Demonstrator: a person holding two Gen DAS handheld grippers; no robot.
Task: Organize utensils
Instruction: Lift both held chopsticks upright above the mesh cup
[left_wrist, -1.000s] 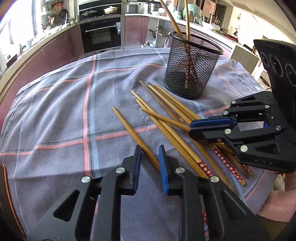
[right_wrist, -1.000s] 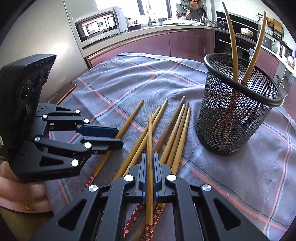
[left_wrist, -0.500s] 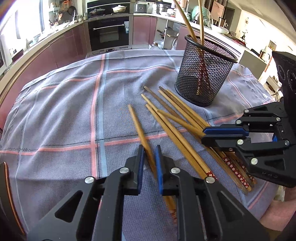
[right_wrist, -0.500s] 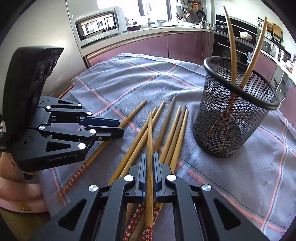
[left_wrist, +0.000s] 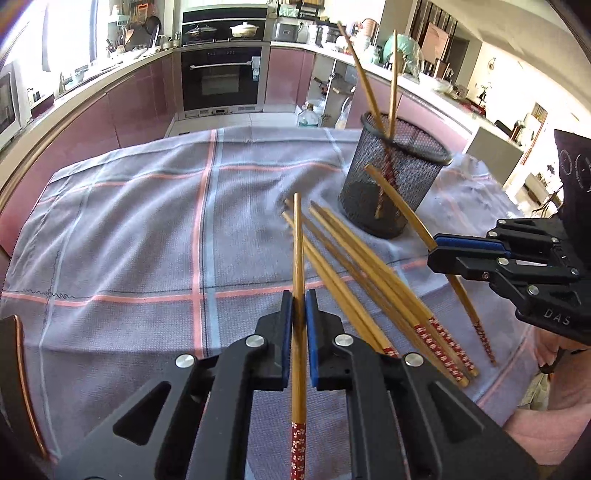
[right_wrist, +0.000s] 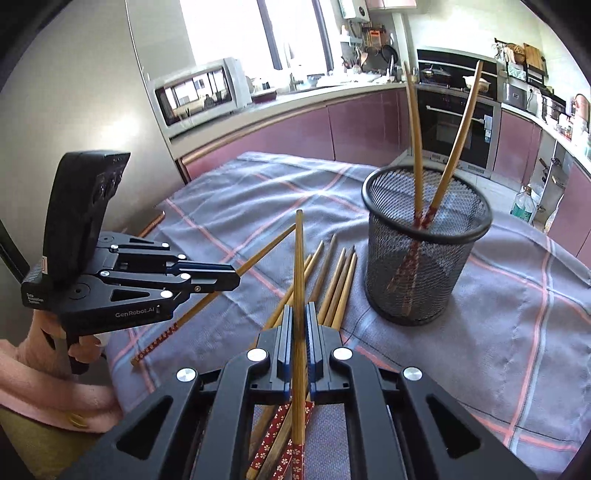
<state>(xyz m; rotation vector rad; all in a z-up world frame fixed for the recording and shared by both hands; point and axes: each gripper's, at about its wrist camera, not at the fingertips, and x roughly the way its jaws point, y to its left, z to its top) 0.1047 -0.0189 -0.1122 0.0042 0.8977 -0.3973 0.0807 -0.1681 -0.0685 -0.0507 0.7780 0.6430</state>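
My left gripper (left_wrist: 299, 306) is shut on one wooden chopstick (left_wrist: 297, 240), held off the cloth with its red patterned end toward the camera. My right gripper (right_wrist: 300, 314) is shut on a second chopstick (right_wrist: 298, 251), also raised and pointing forward. Each gripper appears in the other's view: the left gripper (right_wrist: 231, 277) at the left, the right gripper (left_wrist: 437, 249) at the right. Several more chopsticks (left_wrist: 369, 280) lie in a loose bundle on the cloth between them. A black mesh cup (right_wrist: 424, 258) stands beyond the bundle, upright, with two chopsticks (right_wrist: 415, 147) leaning inside it.
A grey cloth with pink and blue stripes (left_wrist: 147, 240) covers the round table. Hands in pink sleeves (right_wrist: 44, 369) hold the grippers at the near table edge. Kitchen counters, an oven (left_wrist: 221, 77) and a microwave (right_wrist: 199, 92) stand behind the table.
My left gripper has shut on the separate chopstick and lifted it off the cloth. My right gripper has risen with its chopstick. Both views have tilted upward.
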